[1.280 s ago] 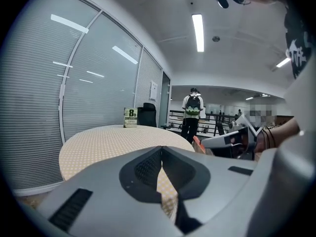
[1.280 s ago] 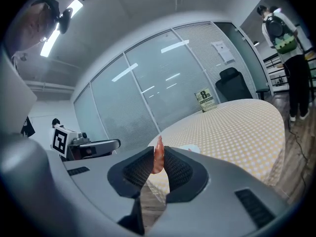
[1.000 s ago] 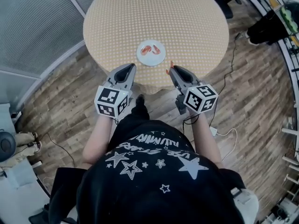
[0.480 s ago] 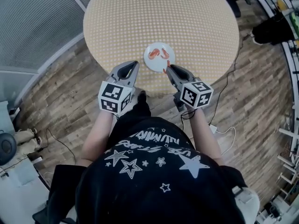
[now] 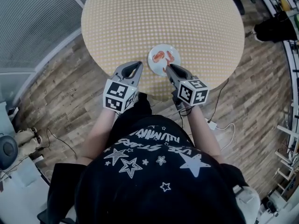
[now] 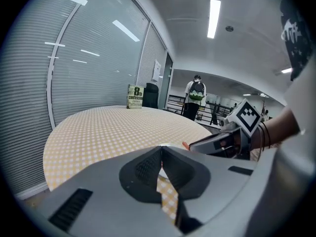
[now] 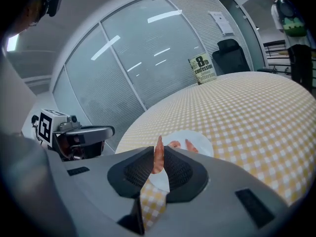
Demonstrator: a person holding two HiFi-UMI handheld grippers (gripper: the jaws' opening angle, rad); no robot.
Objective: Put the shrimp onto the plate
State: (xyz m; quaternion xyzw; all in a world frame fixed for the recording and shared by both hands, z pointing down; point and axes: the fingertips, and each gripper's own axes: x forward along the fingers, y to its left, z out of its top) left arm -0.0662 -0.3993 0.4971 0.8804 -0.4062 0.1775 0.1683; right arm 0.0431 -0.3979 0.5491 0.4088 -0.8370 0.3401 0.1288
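A small white plate (image 5: 163,62) rests near the front edge of the round checked table (image 5: 140,17), with two orange shrimp (image 5: 159,56) lying on it. My right gripper (image 5: 167,69) is shut on a third shrimp (image 7: 158,155), held upright between the jaws just over the plate's (image 7: 197,141) near rim; the two plated shrimp (image 7: 190,145) show beyond it. My left gripper (image 5: 136,65) is shut with nothing in it, hovering at the table edge left of the plate. In the left gripper view the right gripper (image 6: 187,146) shows with the shrimp tip sticking out.
A sign card (image 7: 202,68) stands at the table's far side. Glass walls with blinds (image 6: 89,58) curve round the left. A person with a backpack (image 6: 196,98) stands far off. Cables (image 5: 219,125) trail over the wood floor.
Both grippers have moved forward toward the table. The right gripper has carried the shrimp from off the table's edge to the plate's near rim.
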